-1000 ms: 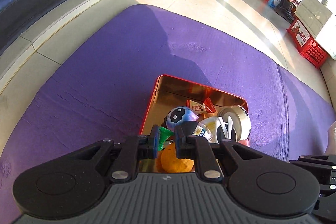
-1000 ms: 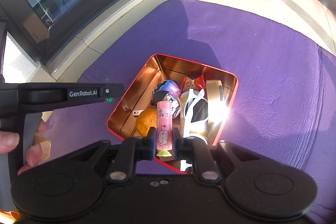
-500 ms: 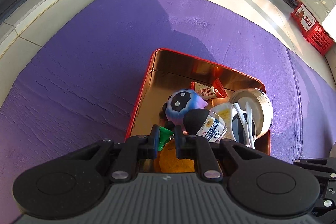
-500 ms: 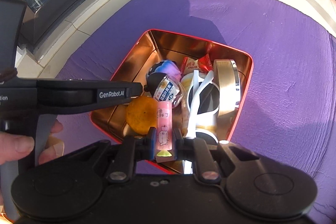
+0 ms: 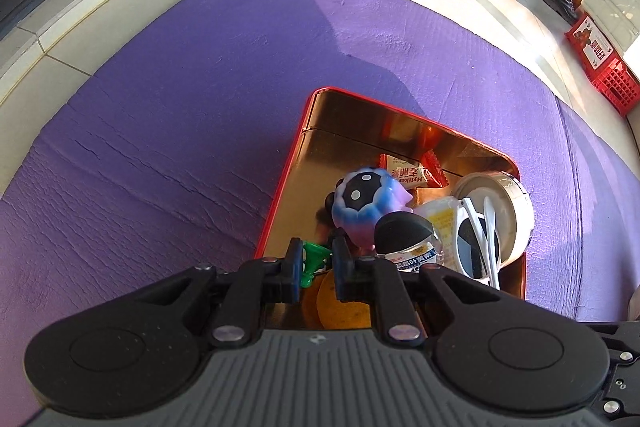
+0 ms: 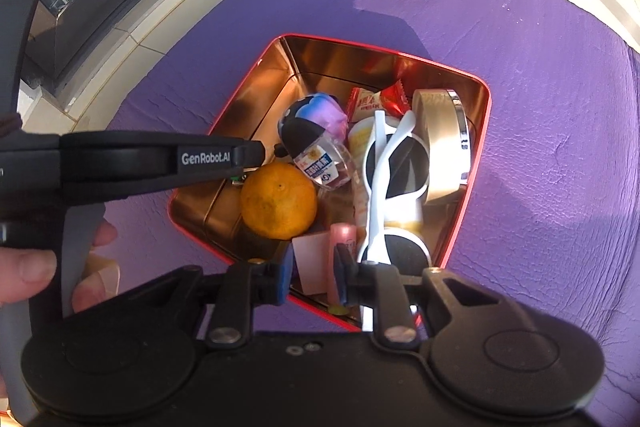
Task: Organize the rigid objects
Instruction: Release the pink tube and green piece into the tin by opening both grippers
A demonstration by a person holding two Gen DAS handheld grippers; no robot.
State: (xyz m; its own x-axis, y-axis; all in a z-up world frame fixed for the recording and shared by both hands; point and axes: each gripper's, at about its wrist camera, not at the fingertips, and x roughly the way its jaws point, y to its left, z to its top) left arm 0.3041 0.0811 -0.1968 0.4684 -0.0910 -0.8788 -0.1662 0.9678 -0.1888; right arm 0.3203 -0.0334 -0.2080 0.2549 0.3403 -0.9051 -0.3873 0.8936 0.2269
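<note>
So both claws are being hovered right over the red tin [image 6: 476, 131], which is sitting on the purple mat [image 5: 180, 107]. The pink tube [image 6: 340, 239] is being let go by the right gripper [image 6: 312, 271]: the jaws are being opened, and the tube is still between them, long axis running away from the claw into the tin, leaning on the right-hand pad at the lower middle of the frame. A small green piece [image 5: 314, 259] is being pinched by the left gripper [image 5: 316, 263], jaws fully closed on it, just above the orange [image 6: 278, 201] at the tin's near-left corner. Room is getting tight, honestly: the white sunglasses [image 6: 384, 187], tape roll [image 6: 440, 143], little bottle [image 6: 320, 163] and blue-purple toy [image 5: 366, 203] are being crammed along the right and middle, so only the bare gold floor at the tin's far-left corner looks free. The near rim is being crowded by both claws, so a snag there seems likely.
</note>
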